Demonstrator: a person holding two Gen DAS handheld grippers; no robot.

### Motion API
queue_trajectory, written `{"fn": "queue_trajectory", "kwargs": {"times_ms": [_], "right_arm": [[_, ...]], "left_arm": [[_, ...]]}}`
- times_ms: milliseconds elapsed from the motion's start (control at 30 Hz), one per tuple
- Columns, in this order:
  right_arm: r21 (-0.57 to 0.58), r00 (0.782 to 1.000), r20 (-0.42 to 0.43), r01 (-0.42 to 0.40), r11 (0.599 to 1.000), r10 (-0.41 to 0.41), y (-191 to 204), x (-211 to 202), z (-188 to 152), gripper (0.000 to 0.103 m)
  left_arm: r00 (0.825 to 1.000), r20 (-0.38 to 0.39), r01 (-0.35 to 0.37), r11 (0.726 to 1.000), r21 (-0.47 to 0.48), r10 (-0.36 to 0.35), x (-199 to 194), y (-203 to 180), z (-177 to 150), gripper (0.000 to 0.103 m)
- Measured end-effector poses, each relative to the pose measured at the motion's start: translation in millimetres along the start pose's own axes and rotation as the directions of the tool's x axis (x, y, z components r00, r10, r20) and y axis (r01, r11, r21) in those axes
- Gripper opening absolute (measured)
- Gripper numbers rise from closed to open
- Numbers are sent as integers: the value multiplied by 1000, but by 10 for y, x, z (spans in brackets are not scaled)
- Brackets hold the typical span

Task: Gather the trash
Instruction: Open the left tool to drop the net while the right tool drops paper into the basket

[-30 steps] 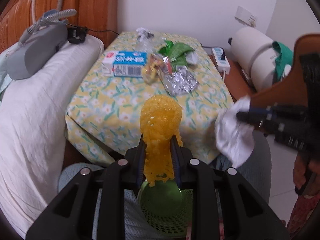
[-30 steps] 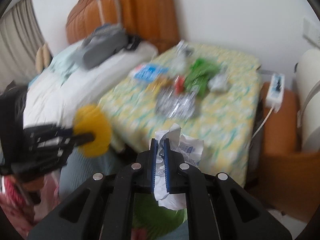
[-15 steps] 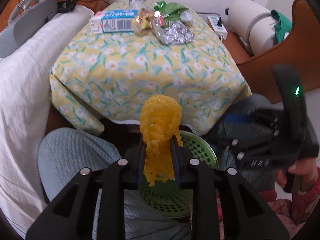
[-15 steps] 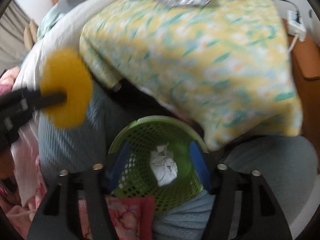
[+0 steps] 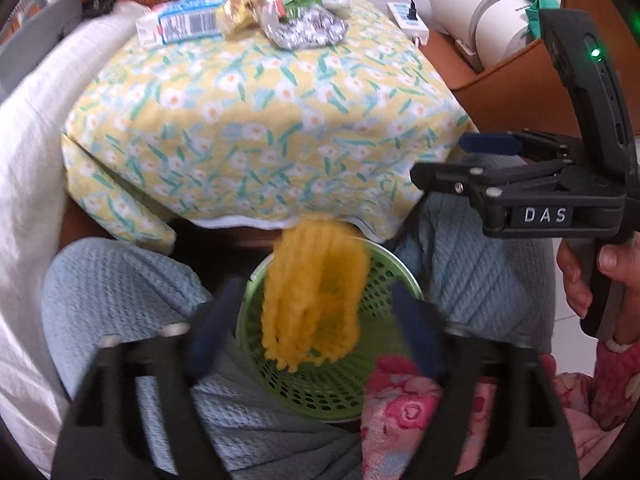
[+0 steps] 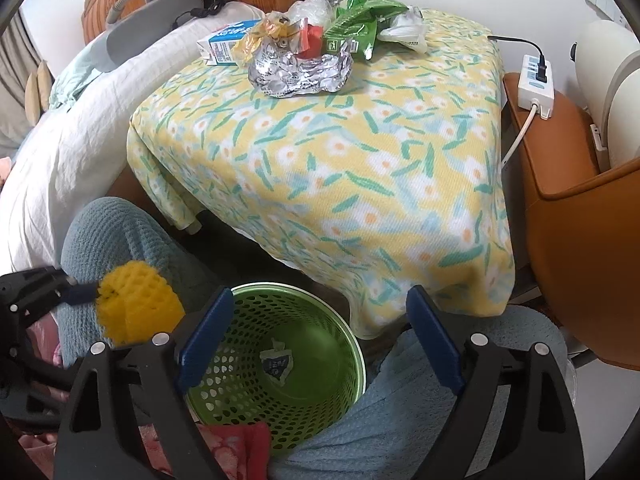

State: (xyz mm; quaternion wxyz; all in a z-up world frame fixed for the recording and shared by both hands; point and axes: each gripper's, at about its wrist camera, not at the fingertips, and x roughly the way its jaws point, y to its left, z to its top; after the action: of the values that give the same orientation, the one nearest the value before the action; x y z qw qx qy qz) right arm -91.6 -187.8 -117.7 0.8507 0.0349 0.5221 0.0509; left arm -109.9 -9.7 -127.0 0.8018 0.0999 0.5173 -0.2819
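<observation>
A green mesh bin sits between the person's knees below the table edge. My left gripper is open above it, and the yellow foam net hangs loose between its blurred fingers over the bin mouth. In the right wrist view the net still looks pinched at the left gripper's tip. My right gripper is open and empty over the bin, where a crumpled white paper lies at the bottom. More trash sits at the table's far end: a milk carton, foil wrapper and green bag.
The table has a yellow floral cloth. A bed with white sheet is on the left. An orange chair, power strip and white cylinder appliance are on the right. Blue-clad knees flank the bin.
The left gripper has opened and the yellow net is slipping down toward the bin. The right gripper, open since dropping the paper, has tilted up toward the table.
</observation>
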Motion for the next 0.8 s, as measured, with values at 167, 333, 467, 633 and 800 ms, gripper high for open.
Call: {"fn": "queue_trajectory", "kwargs": {"times_ms": [167, 333, 467, 633, 800], "right_arm": [[9, 1000, -3, 7, 1000, -7, -16, 6, -13, 93], [14, 1000, -2, 6, 1000, -6, -35, 1, -10, 93], [14, 1000, -2, 5, 1000, -5, -29, -5, -11, 93], [2, 1000, 19, -3, 1000, 3, 19, -73, 63, 93], [-20, 996, 88, 22, 1000, -20, 46, -226, 295, 100]], "left_arm": [[1000, 24, -16, 1000, 2, 16, -73, 36, 24, 94], [999, 51, -1, 999, -38, 3, -156, 128, 56, 95], [996, 74, -40, 998, -48, 43, -203, 168, 83, 95], [991, 99, -81, 996, -45, 86, -258, 259, 207, 95], [982, 147, -106, 992, -69, 115, -336, 388, 438, 95]]}}
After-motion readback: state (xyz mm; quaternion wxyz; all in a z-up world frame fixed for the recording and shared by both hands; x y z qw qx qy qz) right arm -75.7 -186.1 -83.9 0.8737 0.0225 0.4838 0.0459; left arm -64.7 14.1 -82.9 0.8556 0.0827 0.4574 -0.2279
